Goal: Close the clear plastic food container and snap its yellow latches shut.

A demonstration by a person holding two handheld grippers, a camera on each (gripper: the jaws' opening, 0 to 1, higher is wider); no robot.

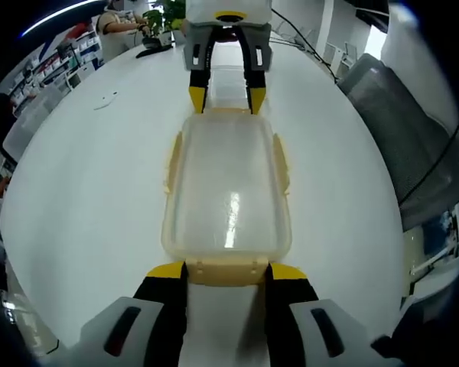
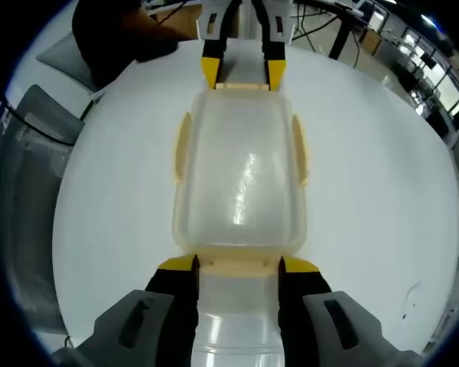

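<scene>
Your clear food container [image 1: 228, 195] sits with its lid on in the middle of the white round surface [image 1: 84, 199]. Your left gripper [image 1: 226, 269] fingers straddle the yellow end latch [image 1: 226, 269] at 6 o'clock, spread wide. Your right gripper [image 2: 238, 264] does likewise at the other end latch [image 2: 238, 264]. Bare surface lies along both long edges.

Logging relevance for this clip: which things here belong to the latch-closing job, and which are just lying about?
Job:
- clear container, lid on
- yellow end latch between the left gripper's jaws
- opposite end latch at the right gripper
- side latches

Lying about:
- white table
- grey chair
- potted plant
- dark item at the table's far edge
</scene>
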